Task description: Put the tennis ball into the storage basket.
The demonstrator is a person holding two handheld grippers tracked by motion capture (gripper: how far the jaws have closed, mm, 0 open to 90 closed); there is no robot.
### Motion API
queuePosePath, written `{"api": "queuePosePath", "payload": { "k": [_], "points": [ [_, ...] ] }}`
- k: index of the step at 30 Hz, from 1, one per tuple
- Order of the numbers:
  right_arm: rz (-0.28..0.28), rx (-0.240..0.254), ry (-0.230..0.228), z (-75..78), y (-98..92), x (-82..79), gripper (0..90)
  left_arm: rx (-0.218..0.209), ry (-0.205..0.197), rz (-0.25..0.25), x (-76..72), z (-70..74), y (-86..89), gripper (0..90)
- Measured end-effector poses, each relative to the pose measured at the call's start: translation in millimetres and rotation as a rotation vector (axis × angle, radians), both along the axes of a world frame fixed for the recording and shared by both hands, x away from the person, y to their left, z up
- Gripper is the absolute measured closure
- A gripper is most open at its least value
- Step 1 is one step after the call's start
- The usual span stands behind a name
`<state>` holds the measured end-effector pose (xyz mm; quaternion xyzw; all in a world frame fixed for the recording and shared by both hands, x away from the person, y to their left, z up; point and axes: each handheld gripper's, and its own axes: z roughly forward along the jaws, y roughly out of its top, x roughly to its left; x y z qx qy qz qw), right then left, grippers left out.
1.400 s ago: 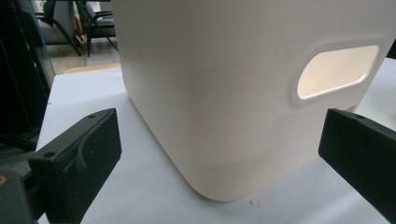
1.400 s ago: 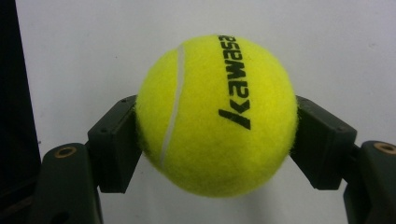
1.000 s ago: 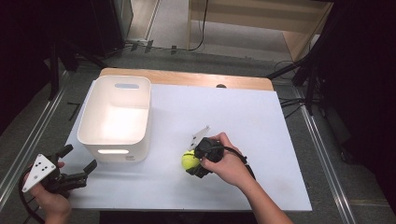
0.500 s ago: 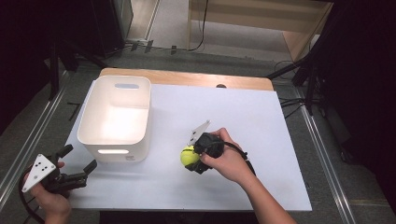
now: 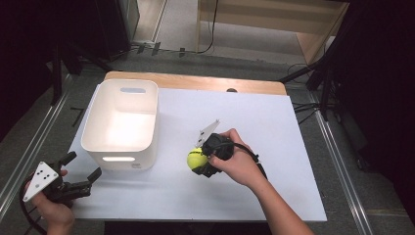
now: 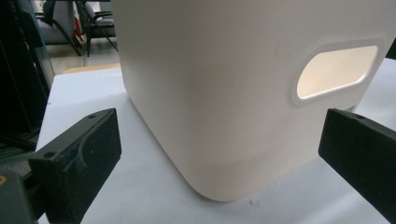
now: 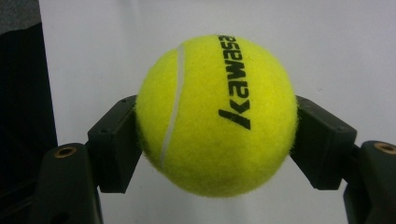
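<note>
tennis ball (image 7: 217, 114) sits clamped in your right gripper (image 5: 199, 162) on the table (image 5: 274, 127); your left gripper (image 5: 80, 182) gapes empty beside the white bin (image 5: 122, 122).

A flat white rectangular tabletop (image 5: 274, 122) carries the things, with a strip of bare light wood (image 5: 195, 82) showing along its far edge. A white plastic rectangular bin (image 5: 122, 125), open at the top and with an oval handle slot in its near and far walls, stands directly on the left part of the tabletop. Grey floor (image 5: 44, 147) with metal rails surrounds the tabletop on both sides.
</note>
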<state>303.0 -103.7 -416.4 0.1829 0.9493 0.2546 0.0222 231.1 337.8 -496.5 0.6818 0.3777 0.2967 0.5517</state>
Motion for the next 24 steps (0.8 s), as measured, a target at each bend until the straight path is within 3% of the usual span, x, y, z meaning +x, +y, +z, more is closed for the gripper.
{"api": "queuePosePath", "payload": {
  "k": [24],
  "points": [
    [0.023,-0.001,-0.016,29.4,15.9,12.5,23.7,-0.004,0.0,-0.001,-0.1,0.0,0.5,0.0]
  ]
}}
